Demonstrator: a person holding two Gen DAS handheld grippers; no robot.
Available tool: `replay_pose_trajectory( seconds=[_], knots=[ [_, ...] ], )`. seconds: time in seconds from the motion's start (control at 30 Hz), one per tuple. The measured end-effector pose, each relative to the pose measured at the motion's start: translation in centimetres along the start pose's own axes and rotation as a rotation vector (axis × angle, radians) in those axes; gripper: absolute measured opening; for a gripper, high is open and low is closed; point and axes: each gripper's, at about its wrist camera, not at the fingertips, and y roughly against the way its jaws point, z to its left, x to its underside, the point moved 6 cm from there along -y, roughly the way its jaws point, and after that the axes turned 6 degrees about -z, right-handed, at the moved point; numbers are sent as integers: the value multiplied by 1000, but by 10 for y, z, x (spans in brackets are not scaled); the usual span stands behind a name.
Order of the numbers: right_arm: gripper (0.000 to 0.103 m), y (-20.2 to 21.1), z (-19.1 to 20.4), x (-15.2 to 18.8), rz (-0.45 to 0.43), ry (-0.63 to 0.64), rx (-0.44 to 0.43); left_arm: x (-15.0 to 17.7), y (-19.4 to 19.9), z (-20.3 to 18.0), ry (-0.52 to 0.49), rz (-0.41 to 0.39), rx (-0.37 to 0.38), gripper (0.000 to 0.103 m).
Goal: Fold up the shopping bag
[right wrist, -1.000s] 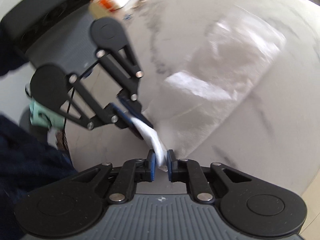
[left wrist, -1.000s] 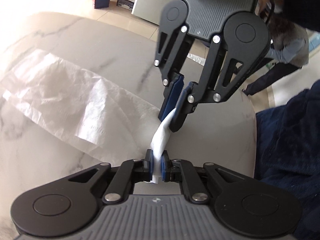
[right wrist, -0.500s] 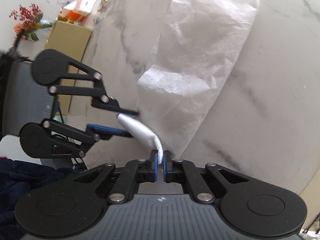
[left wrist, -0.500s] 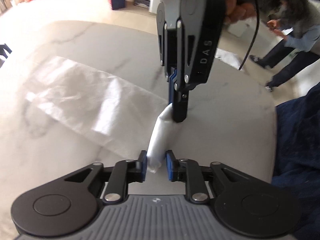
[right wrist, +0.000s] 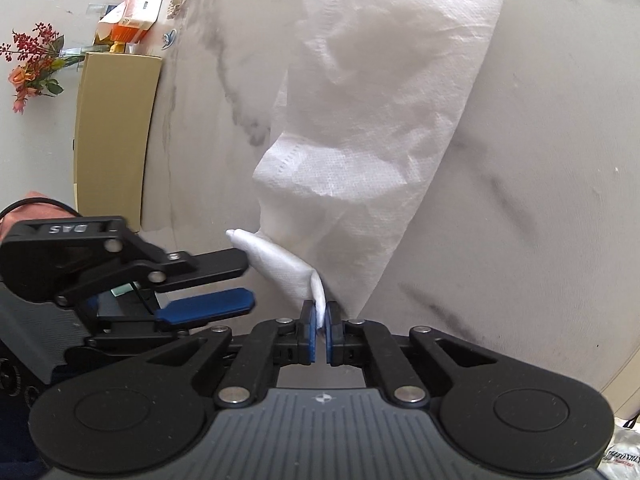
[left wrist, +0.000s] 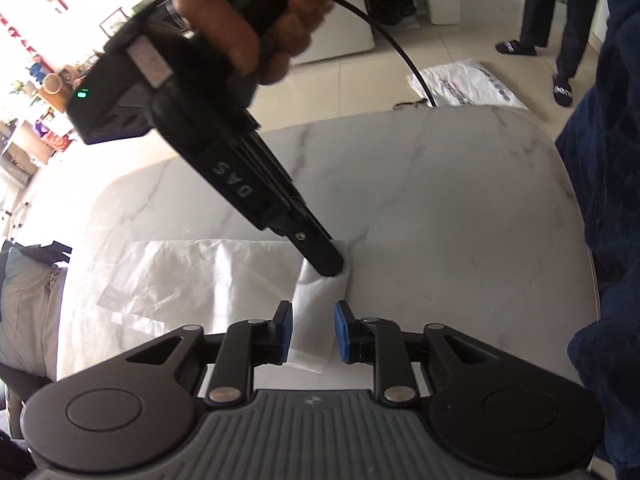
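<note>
A white non-woven shopping bag (left wrist: 200, 276) (right wrist: 400, 100) lies flat on the marble table (left wrist: 440, 200). Its handle strap (right wrist: 288, 264) is gathered into a narrow strip. My right gripper (right wrist: 319, 316) is shut on the near end of that strap. In the left wrist view the right gripper (left wrist: 330, 264) comes down from the upper left and pins the strap at the table. My left gripper (left wrist: 313, 332) stands open, and the strap's loose end (left wrist: 314, 320) lies between its blue pads without being pressed. The right wrist view shows the left gripper (right wrist: 246, 280) beside the strap's far tip, jaws apart.
A tan cardboard box (right wrist: 116, 128), an orange carton (right wrist: 136, 16) and red flowers (right wrist: 32, 64) stand at the table's far left. A dark blue garment (left wrist: 608, 200) hangs by the right edge. A person (left wrist: 552, 12) stands on the floor beyond, near a white sack (left wrist: 464, 80).
My left gripper opened and let go of the strap, then rolled and shifted sideways. The right gripper closed fully on the strap and kept hold, lowering it toward the table.
</note>
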Motion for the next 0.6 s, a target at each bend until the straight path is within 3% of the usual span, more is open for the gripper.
replay_pose_trajectory(
  seconds=[0.33,0.47,0.53,0.6],
  knots=[
    [7,2,-5,5,-37,-7,29,5,-28,4,72,34,85,23],
    [21,15,11,15,-149,128,156,7,-30,13,128,32,112,25],
    [36,19,22,26,-208,236,255,7,-30,16,132,30,116,25],
    [37,22,34,41,-264,362,361,7,-28,19,137,28,120,25]
  ],
)
